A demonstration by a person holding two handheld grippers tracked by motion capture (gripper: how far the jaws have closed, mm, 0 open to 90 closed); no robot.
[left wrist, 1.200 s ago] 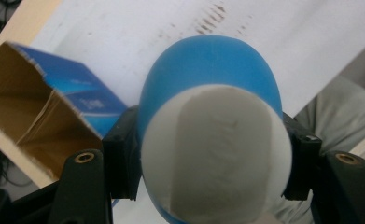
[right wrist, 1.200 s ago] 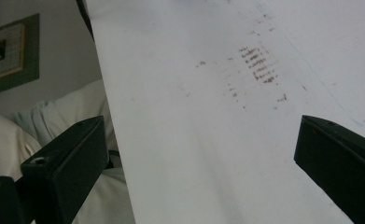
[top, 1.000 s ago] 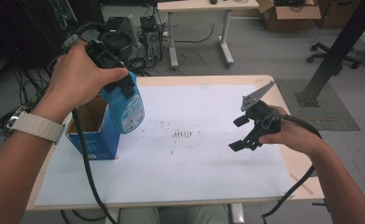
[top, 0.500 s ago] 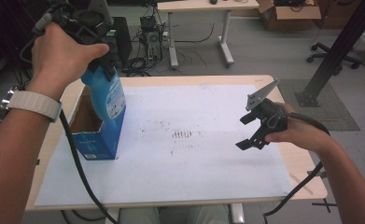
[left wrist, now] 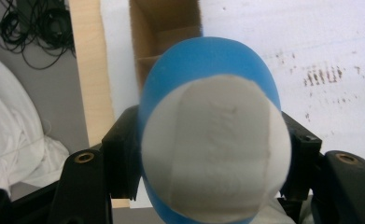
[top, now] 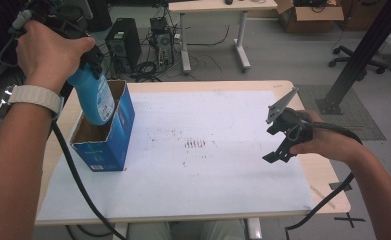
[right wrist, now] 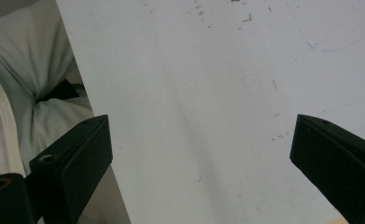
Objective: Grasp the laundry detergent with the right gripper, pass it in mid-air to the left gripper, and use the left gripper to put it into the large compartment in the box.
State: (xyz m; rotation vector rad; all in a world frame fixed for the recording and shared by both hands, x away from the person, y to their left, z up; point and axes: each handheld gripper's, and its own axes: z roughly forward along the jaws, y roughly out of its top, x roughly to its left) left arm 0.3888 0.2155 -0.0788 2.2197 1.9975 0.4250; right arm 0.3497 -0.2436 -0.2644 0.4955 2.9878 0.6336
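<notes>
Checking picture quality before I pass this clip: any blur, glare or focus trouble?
Left gripper view: the blue bottle is so close that it is soft. Right gripper view: the jaws look soft, the white sheet evenly lit. High view: fairly sharp, no glare.

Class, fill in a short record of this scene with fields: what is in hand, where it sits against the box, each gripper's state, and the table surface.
Held item: blue bottle with a white cap
Holder: left gripper, jaws clamped on the bottle's sides just below the cap
Bottle position: lower end inside the open top of the blue box, tilted, upper part above the rim
Box: stands upright near the table's left edge, brown inside
Right gripper: open, holding nothing, hovering over the right side
Table: white sheet with dark smudges near the middle
</notes>
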